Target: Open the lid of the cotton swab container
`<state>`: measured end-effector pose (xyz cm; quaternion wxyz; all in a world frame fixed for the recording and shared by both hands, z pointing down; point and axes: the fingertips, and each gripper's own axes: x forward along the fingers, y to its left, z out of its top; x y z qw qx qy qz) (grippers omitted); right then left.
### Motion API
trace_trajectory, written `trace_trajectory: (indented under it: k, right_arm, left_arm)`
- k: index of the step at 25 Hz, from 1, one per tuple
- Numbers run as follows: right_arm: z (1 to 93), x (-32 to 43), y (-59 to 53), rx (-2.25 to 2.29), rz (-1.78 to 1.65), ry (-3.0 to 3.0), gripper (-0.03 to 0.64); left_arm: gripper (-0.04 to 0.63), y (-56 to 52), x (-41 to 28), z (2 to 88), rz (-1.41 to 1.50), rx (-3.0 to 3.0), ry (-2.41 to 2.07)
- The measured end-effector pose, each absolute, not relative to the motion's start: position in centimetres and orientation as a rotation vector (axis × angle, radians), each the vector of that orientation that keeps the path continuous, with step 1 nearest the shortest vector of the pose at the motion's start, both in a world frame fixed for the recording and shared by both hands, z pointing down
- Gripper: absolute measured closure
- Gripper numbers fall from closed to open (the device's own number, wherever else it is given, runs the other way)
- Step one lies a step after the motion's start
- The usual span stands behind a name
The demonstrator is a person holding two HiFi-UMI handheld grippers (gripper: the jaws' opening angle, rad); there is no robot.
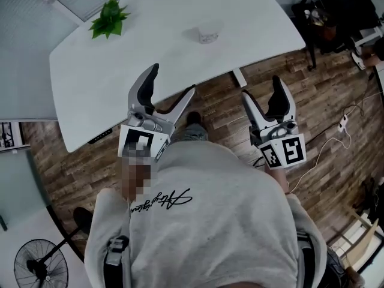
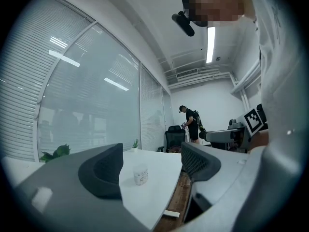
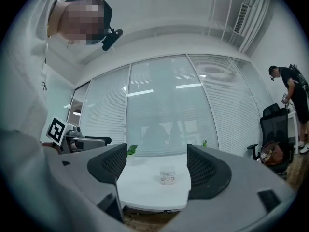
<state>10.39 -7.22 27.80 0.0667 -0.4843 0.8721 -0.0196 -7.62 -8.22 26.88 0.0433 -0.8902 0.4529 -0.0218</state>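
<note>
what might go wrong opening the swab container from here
The cotton swab container stands loose on the white table, so prying it open with one gripper may tip or slide it. The left gripper and right gripper are open and far short of it, so a long reach could miss so small a target.

We see cool, even indoor light. The white table (image 1: 180, 71) is the brightest surface, nearly washed out. The cotton swab container (image 1: 207, 36) on the table barely stands out and casts only a faint, soft shadow. High above the table a ceiling strip lamp (image 2: 210, 44) glares. Beyond the table the glass wall (image 3: 164, 105) mirrors lamp streaks. In both gripper views, lines bow and corners blacken away from the table.
</note>
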Motion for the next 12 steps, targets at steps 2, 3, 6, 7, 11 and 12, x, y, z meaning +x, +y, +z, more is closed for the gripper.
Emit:
trace_trajectory:
  k: [2, 3, 6, 7, 11, 12]
  right_arm:
    - [27.7, 10.6, -8.4, -1.481, -0.064, 2.616, 0.244]
    - [27.6, 10.6, -9.0, -1.489, -0.065, 2.612, 0.244]
    - [27.3, 10.3, -10.7, -1.5, -0.063, 2.605, 0.245]
    - [27.3, 10.0, -11.3, -1.501, -0.063, 2.605, 0.245]
    - [27.2, 9.1, -13.4, -1.51, -0.058, 2.607, 0.245]
    - [27.1, 8.8, -14.0, -1.513, -0.056, 2.605, 0.245]
  left_arm:
    - [0.232, -9.7, -7.5, 26.7, -0.065, -2.73, 1.368]
    - [0.232, -10.4, -7.4, 26.6, -0.065, -2.735, 1.358]
    - [0.231, -12.2, -7.3, 26.3, -0.071, -2.746, 1.323]
    - [0.232, -12.8, -7.3, 26.2, -0.072, -2.749, 1.313]
    - [0.232, -15.0, -8.0, 25.7, -0.043, -2.756, 1.301]
    - [0.232, -15.6, -8.3, 25.9, -0.058, -2.756, 1.292]
